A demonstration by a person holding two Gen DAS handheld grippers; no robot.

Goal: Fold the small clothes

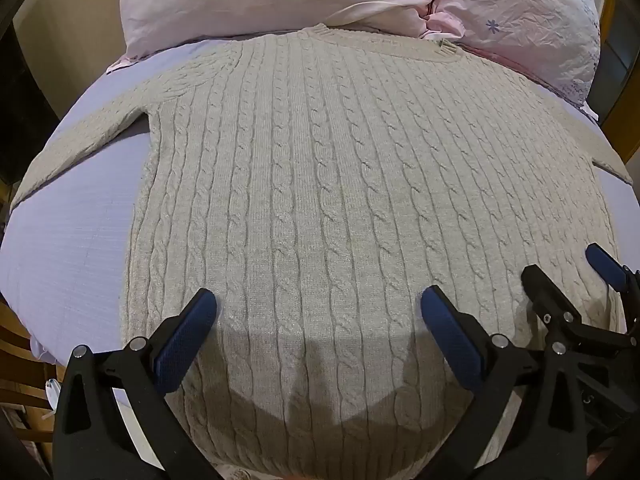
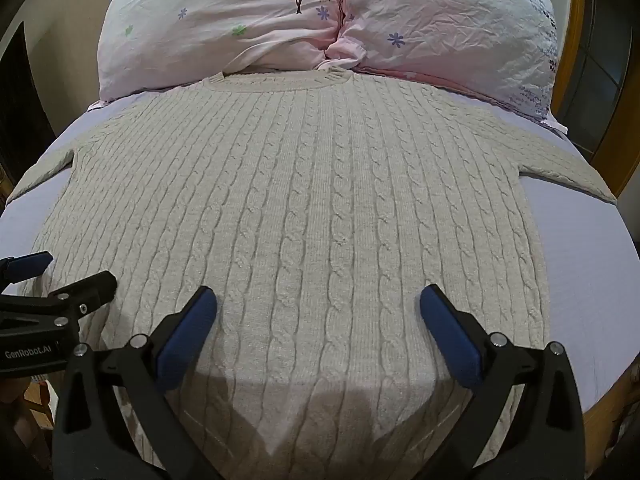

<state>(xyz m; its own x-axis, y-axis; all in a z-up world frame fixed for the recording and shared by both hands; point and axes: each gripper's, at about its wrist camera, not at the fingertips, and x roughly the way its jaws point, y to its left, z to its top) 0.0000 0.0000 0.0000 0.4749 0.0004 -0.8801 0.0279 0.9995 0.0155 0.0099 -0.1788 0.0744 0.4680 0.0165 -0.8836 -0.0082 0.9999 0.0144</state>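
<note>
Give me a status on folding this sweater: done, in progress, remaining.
Done: the cable-knit sweater lies flat and face up on the lilac sheet, collar toward the pink pillows, both sleeves spread out. In hand: nothing; the left gripper and right gripper hover open above the hem end. Left: every fold, as no sleeve or side has been turned in.

both wrist views face the same sweater (image 1: 320, 200) closely.

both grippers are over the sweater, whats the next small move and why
Probably lower the open left gripper toward the left sleeve. The cable-knit sweater lies flat and unfolded on the bed sheet, sleeves spread, and the right gripper holds nothing either.
</note>
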